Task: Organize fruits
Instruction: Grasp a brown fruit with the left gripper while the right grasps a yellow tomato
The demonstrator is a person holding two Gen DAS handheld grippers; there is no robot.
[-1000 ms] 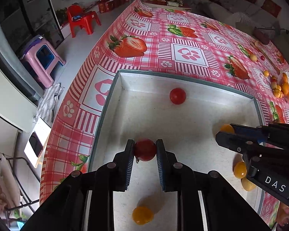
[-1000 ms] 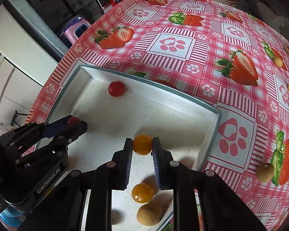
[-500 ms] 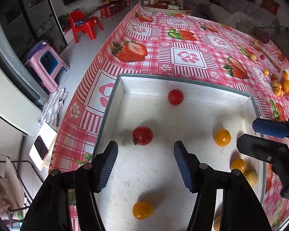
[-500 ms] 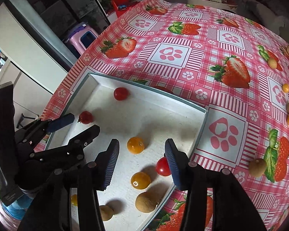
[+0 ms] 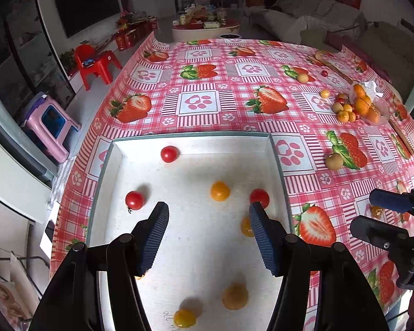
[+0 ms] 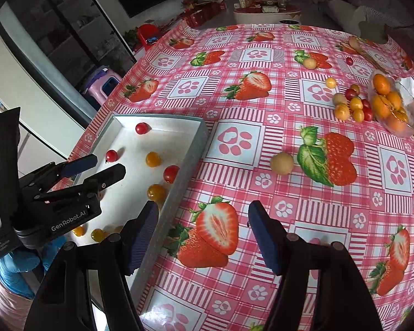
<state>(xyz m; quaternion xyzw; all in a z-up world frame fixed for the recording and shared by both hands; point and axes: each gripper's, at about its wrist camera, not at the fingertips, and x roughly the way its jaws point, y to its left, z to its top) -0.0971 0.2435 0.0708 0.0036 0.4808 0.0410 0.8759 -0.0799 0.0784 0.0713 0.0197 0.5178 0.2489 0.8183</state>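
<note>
A white tray with a grey rim (image 5: 190, 135) holds several small fruits: red tomatoes (image 5: 169, 154) (image 5: 134, 200) (image 5: 259, 198) and a yellow one (image 5: 220, 191). My left gripper (image 5: 208, 215) hangs open above the tray's middle with nothing between its fingers. My right gripper (image 6: 202, 212) is over the tablecloth just right of the tray rim (image 6: 196, 143); its jaws are opening and hold nothing. A beige round fruit (image 6: 282, 162) lies alone on the cloth ahead of it. More loose fruits (image 6: 350, 104) are heaped at the far right.
A clear plastic container of oranges (image 6: 392, 104) stands beside the heap, with a wooden board behind it. The table edge drops off left of the tray, with a pink stool (image 5: 52, 124) and a red chair (image 5: 96, 63) on the floor. A blue-gloved hand (image 6: 16, 262) holds the left gripper.
Both grippers opened and let go: the left released a red tomato, the right a yellow one, both now in the tray. Both rose and drew back; the right moved off the tray to the right.
</note>
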